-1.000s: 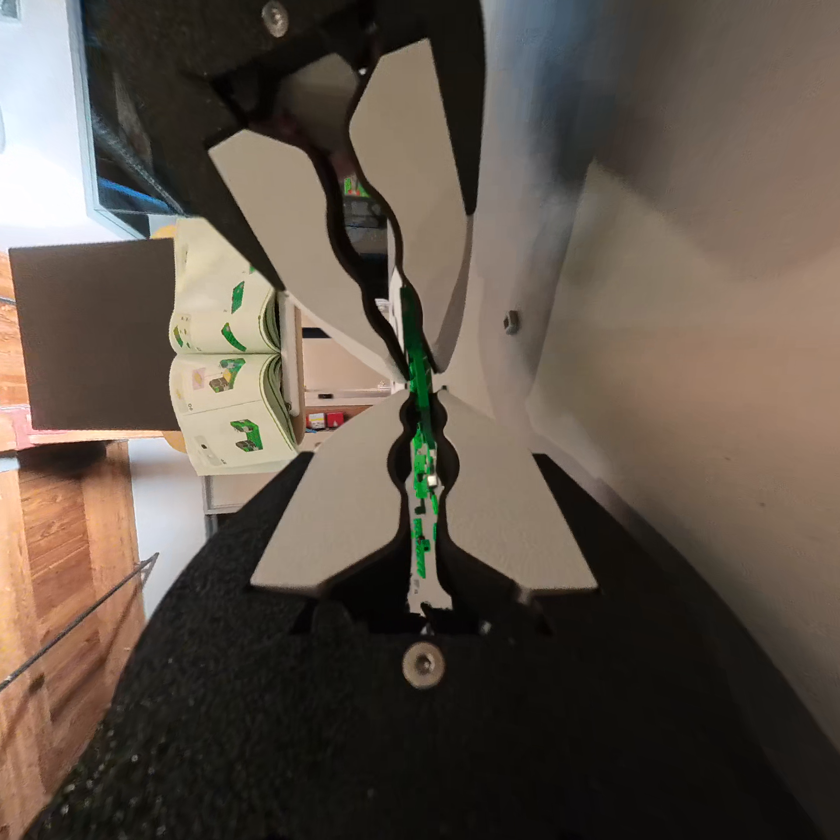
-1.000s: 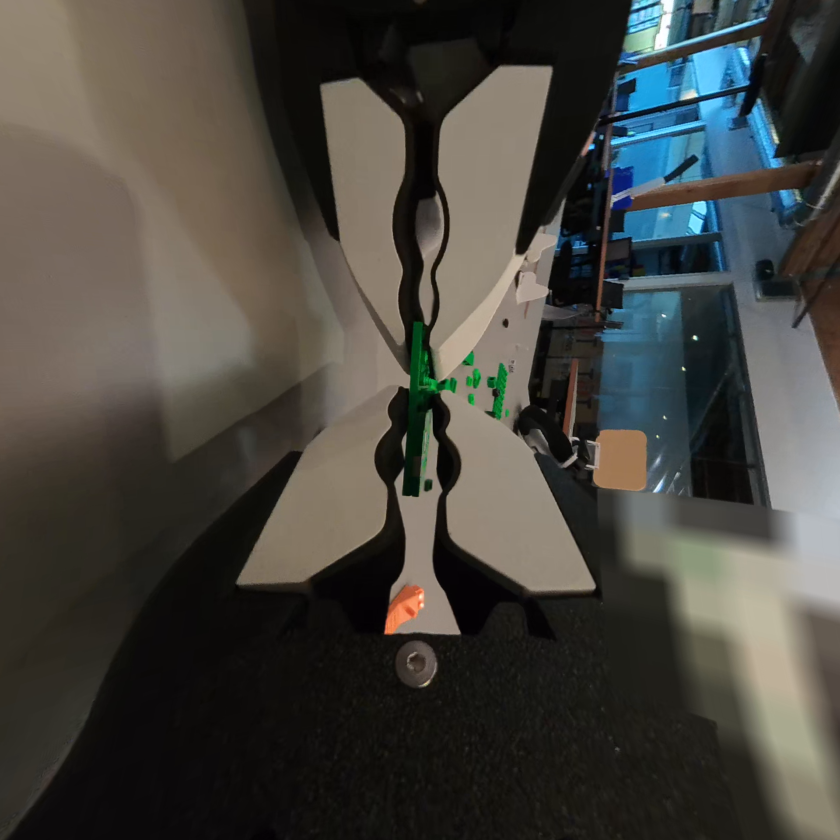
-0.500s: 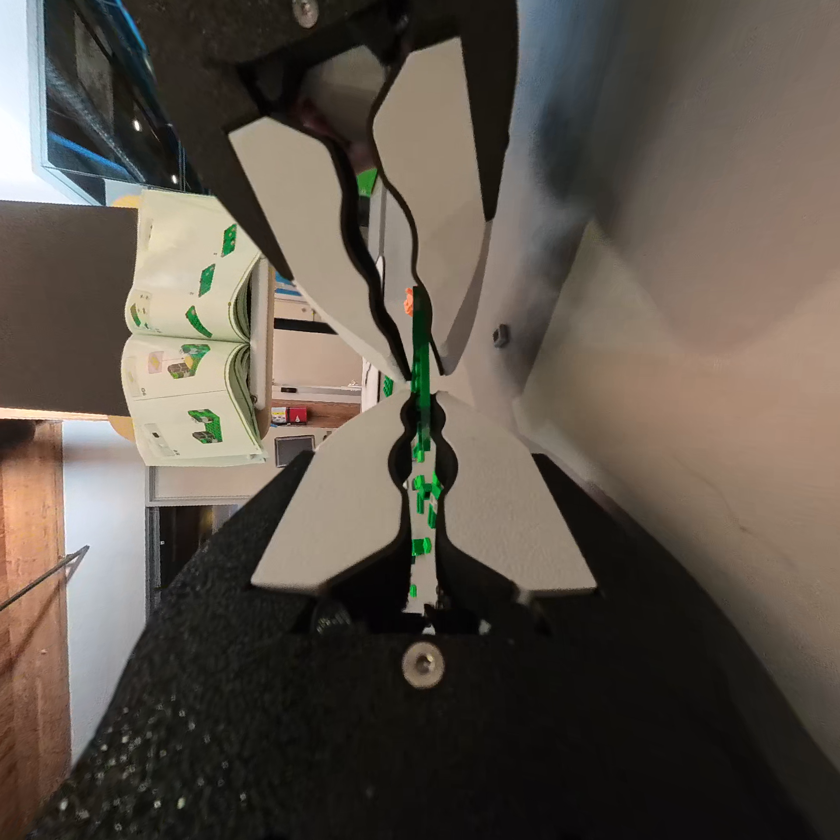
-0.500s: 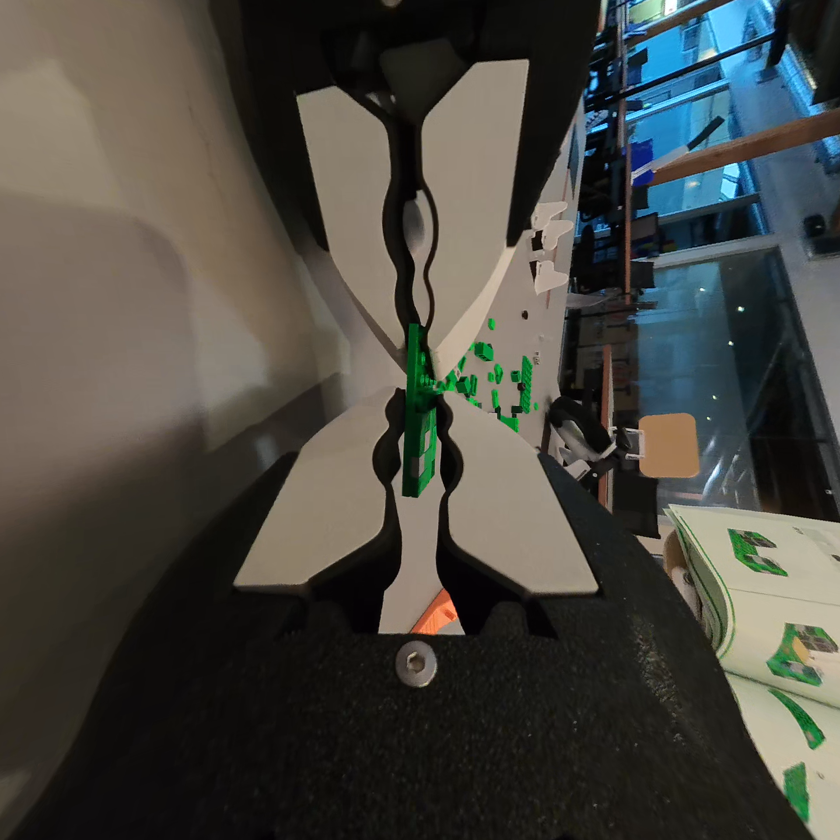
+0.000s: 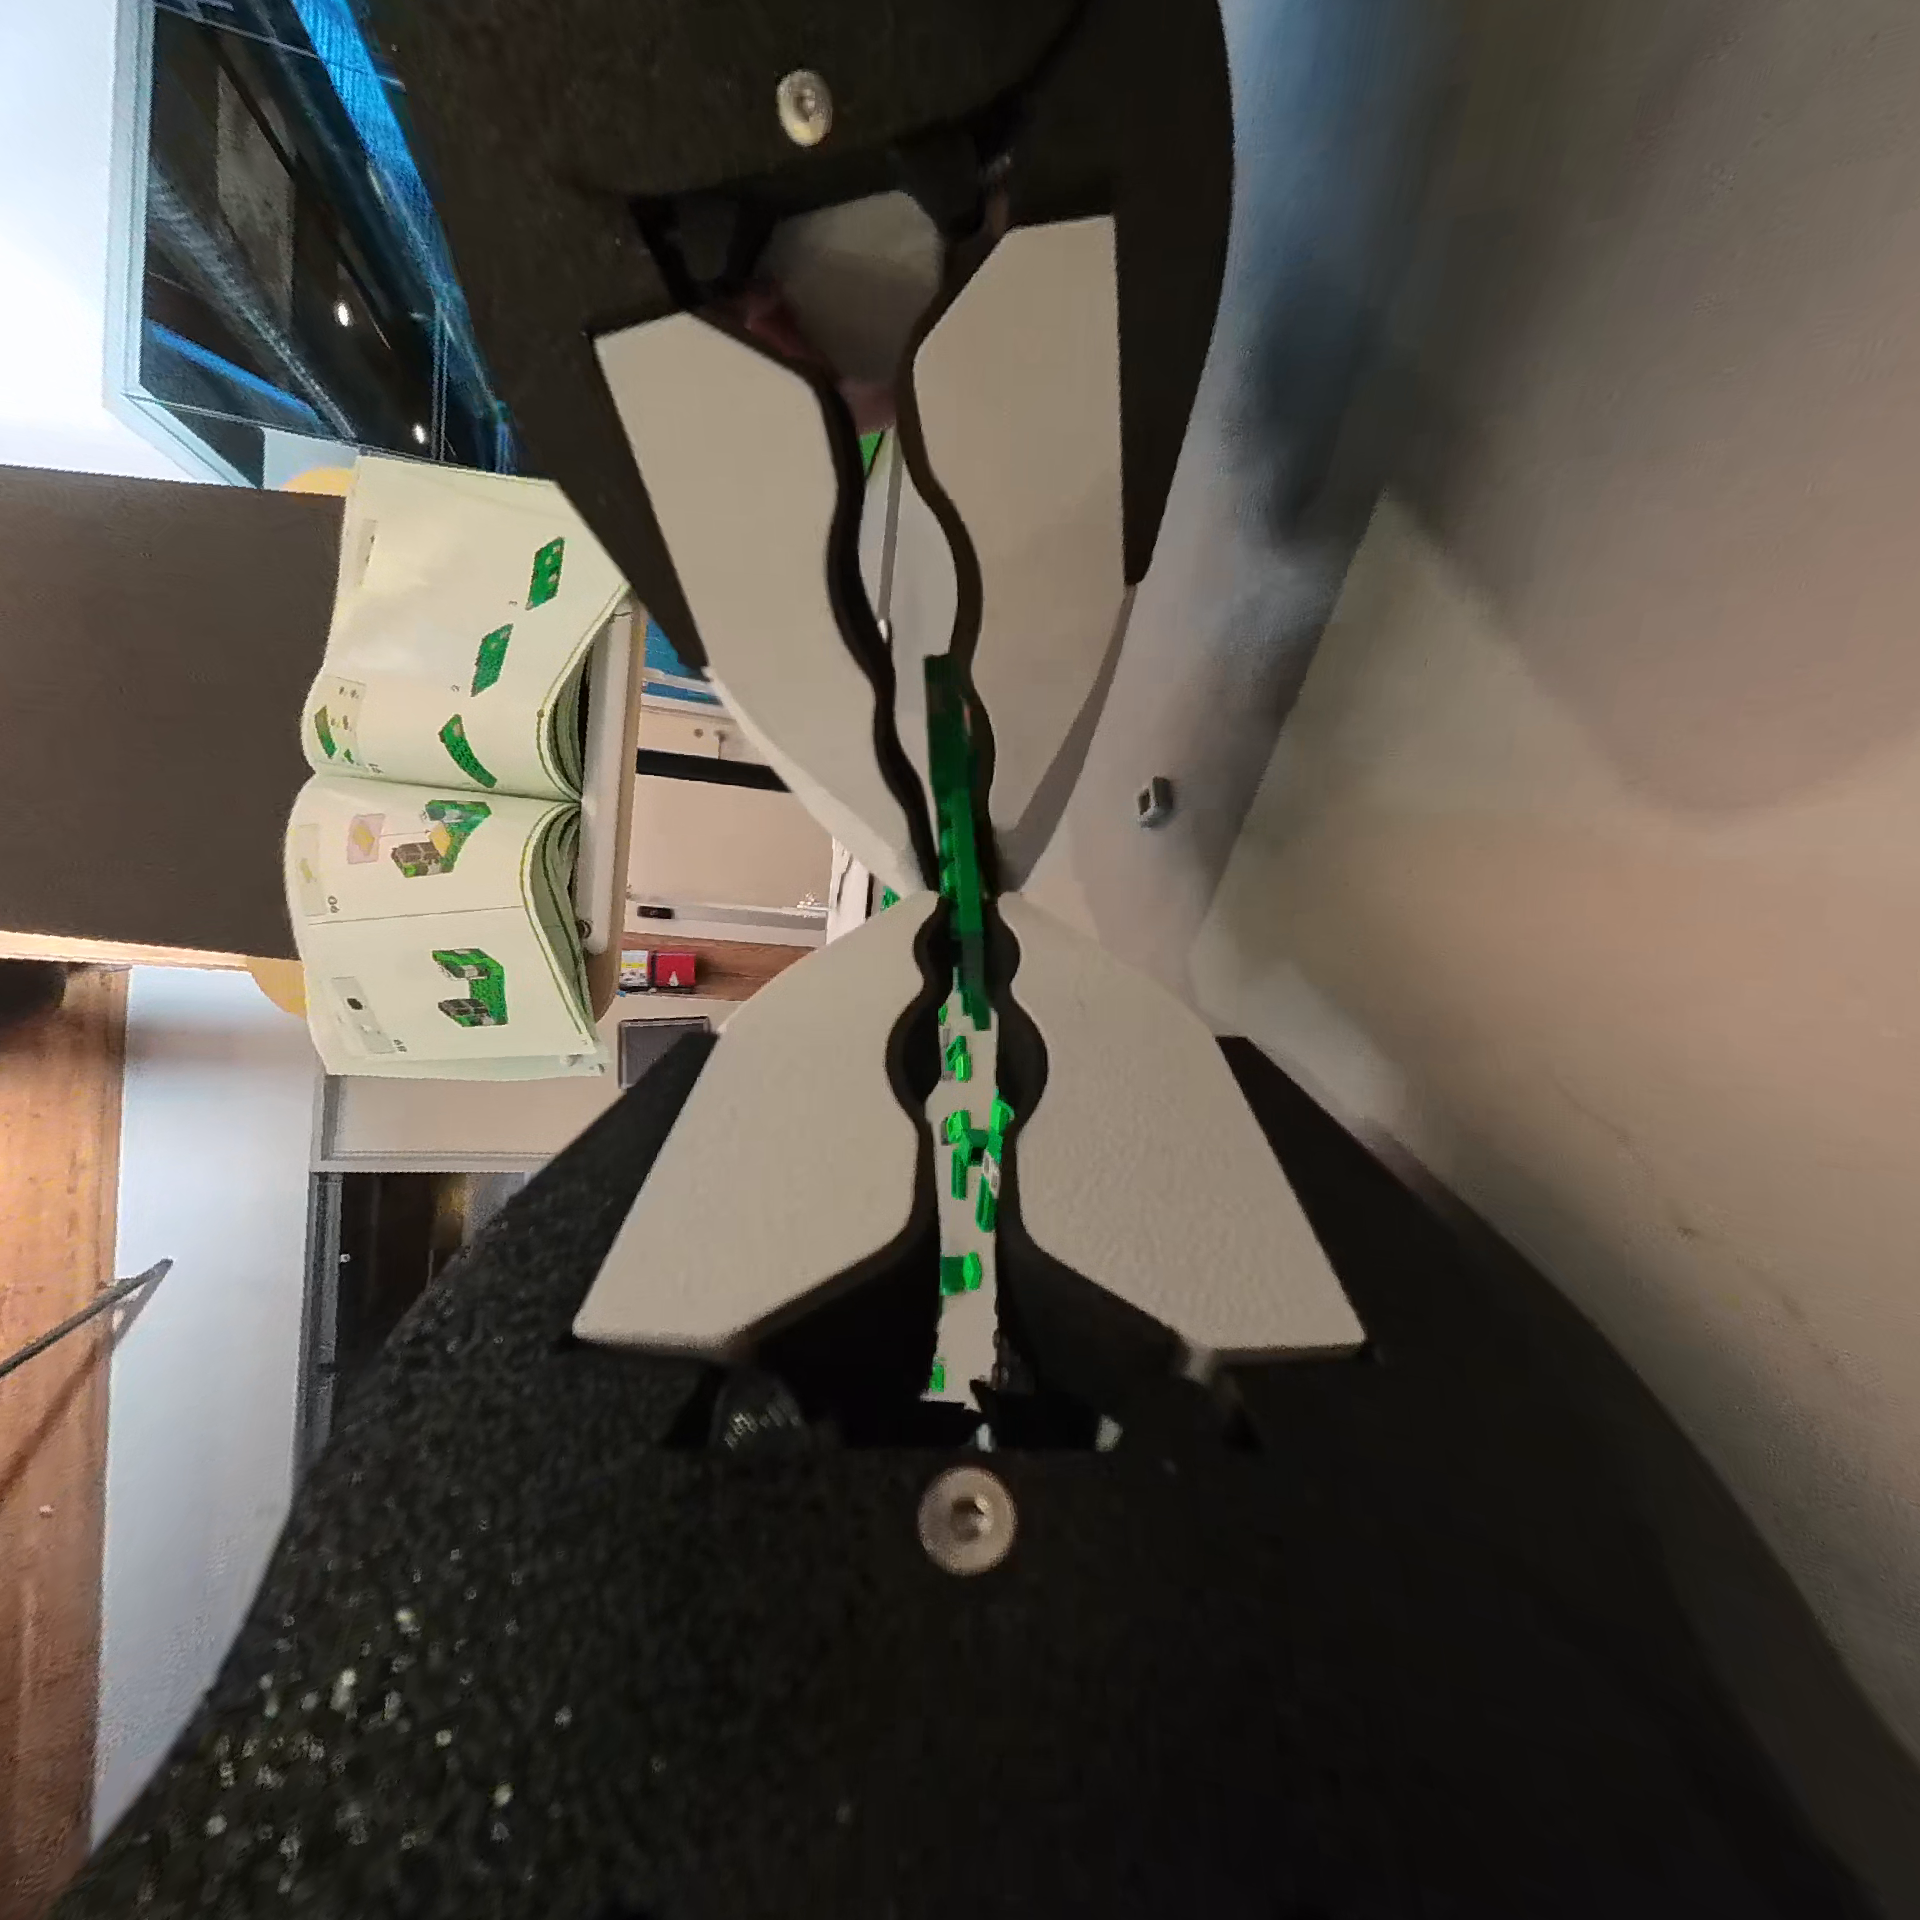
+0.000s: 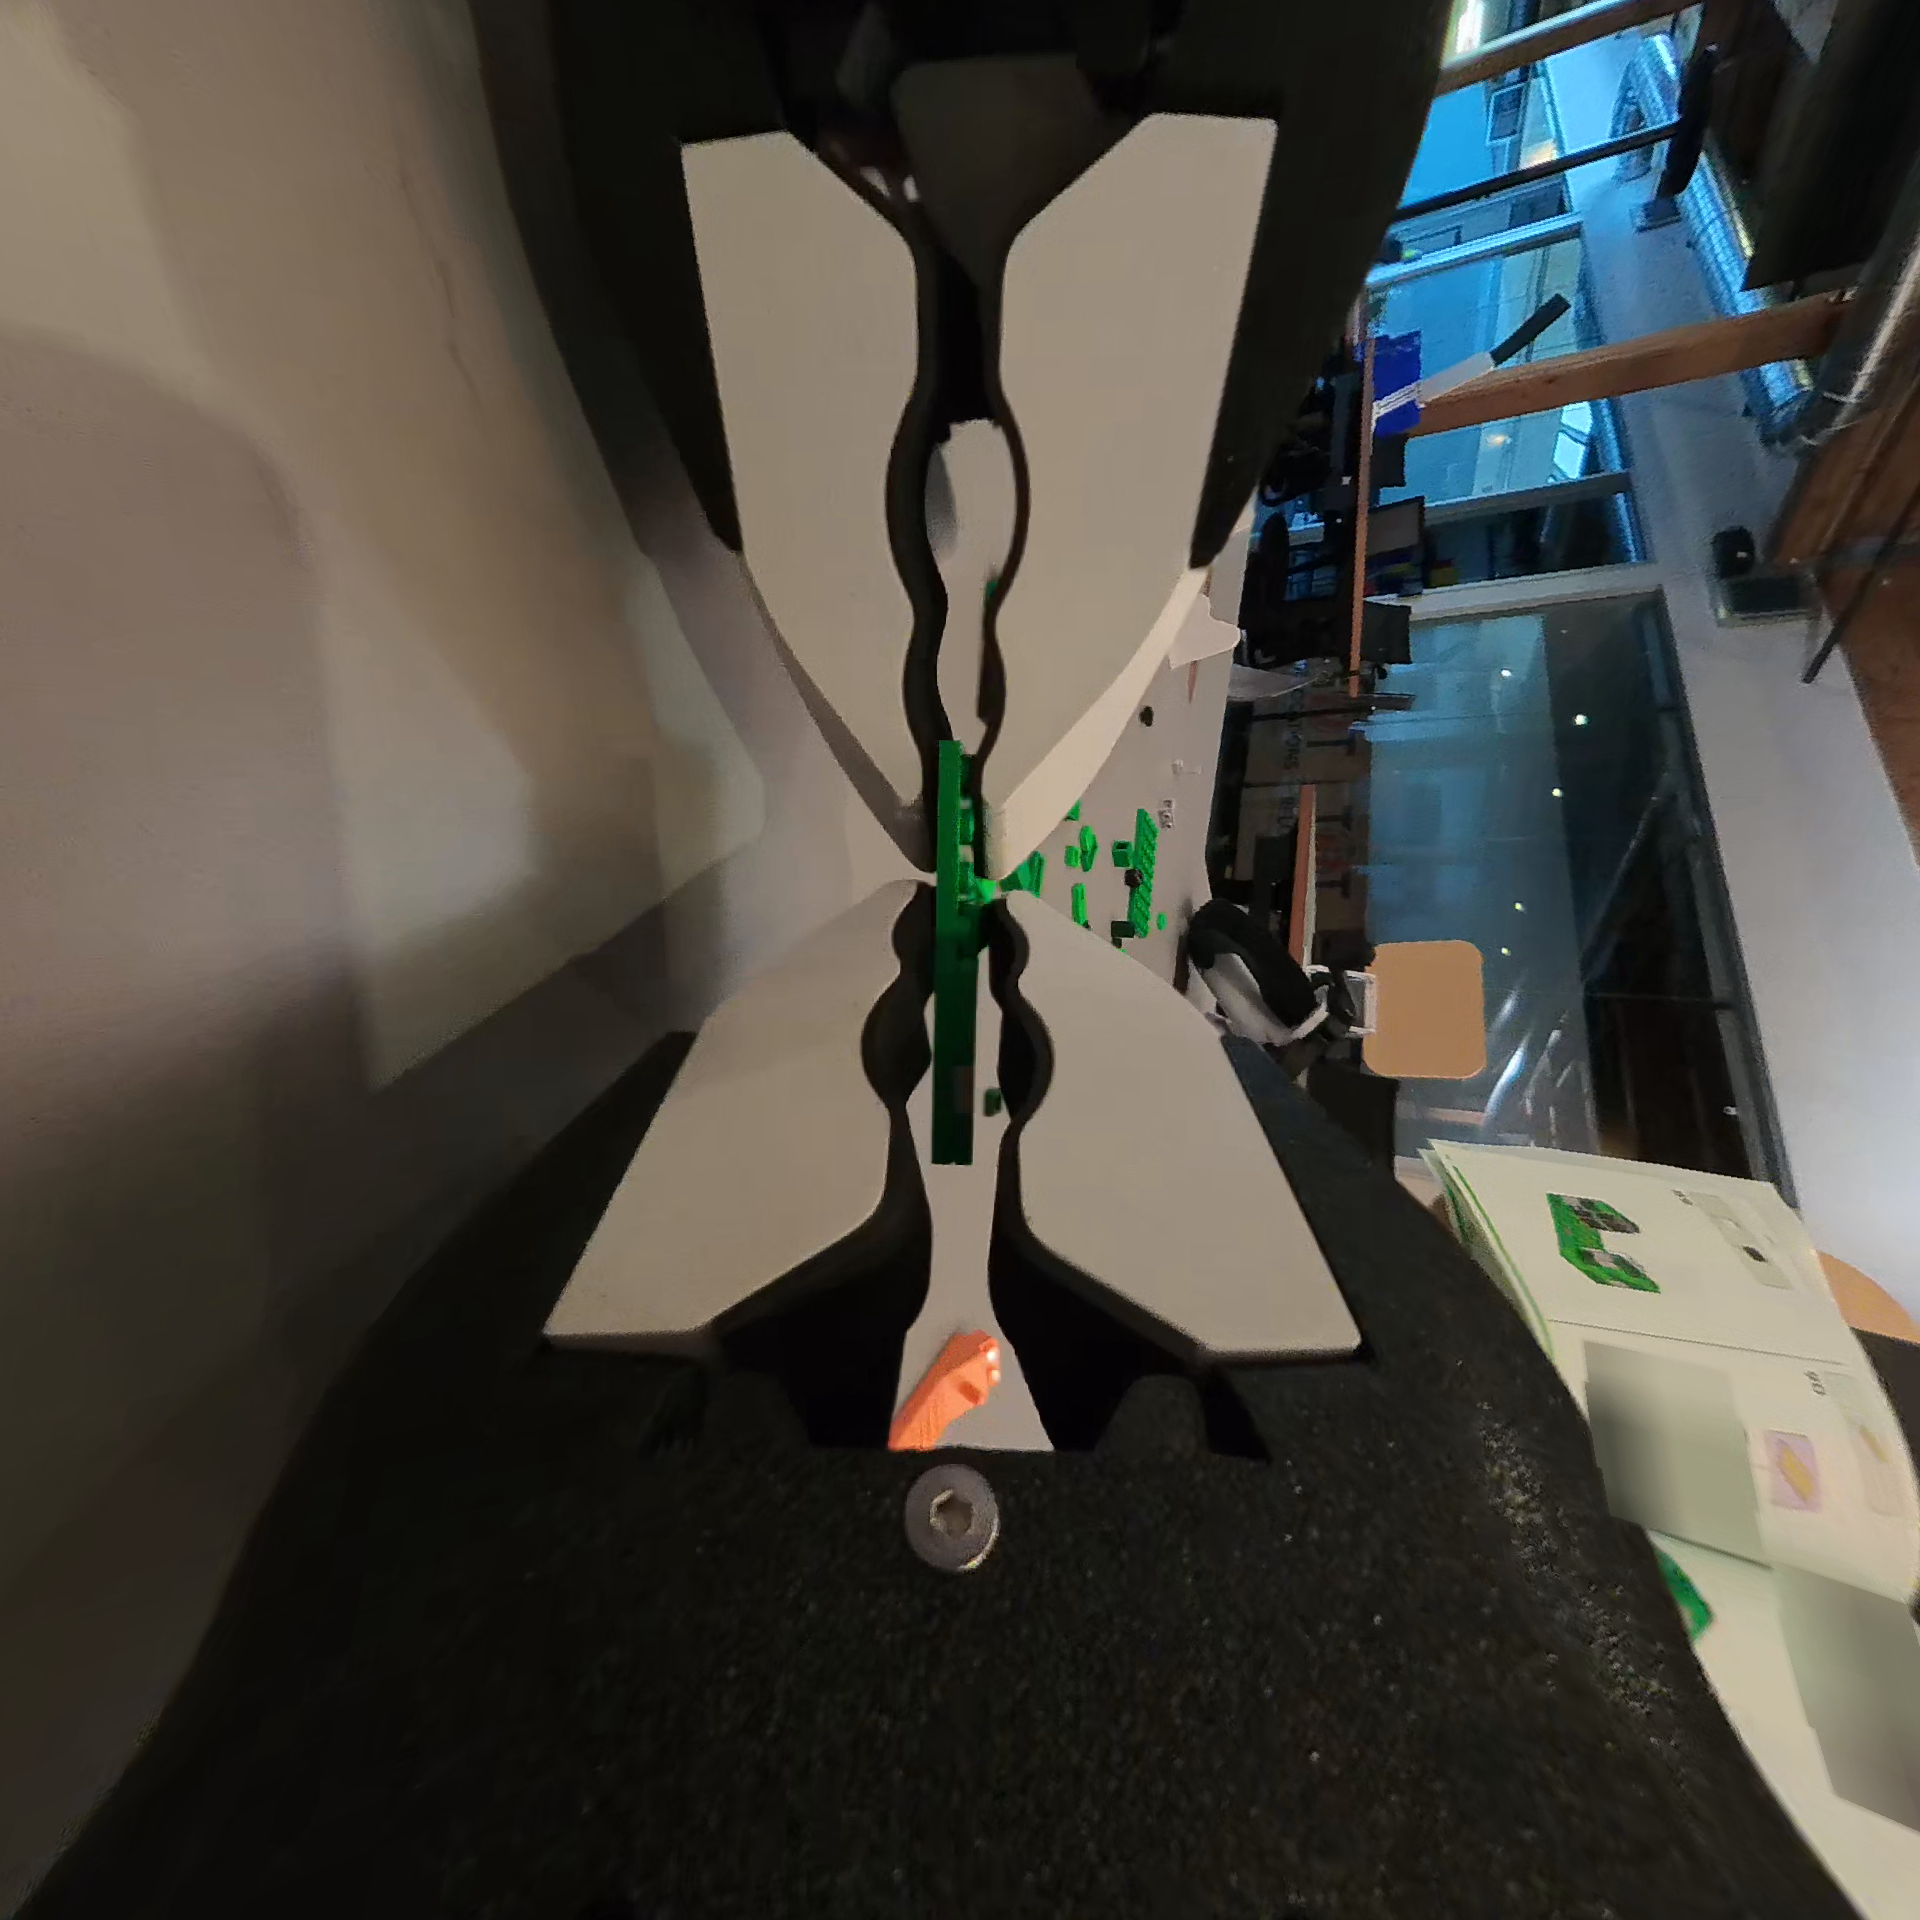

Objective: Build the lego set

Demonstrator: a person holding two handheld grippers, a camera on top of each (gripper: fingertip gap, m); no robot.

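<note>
Both tongs are clamped tip to tip on one green plate assembly (image 6: pixel 954 966), left tongs (image 5: pixel 961 904) and right tongs (image 6: pixel 956 883) opposed above the bench (image 6: pixel 1164 790); squeeze squarely, avoiding twist, so studs seat fully.

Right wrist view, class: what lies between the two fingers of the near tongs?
A thin green lego plate, seen edge-on, is pinched where the right tongs meet; the left wrist view shows it too.
</note>
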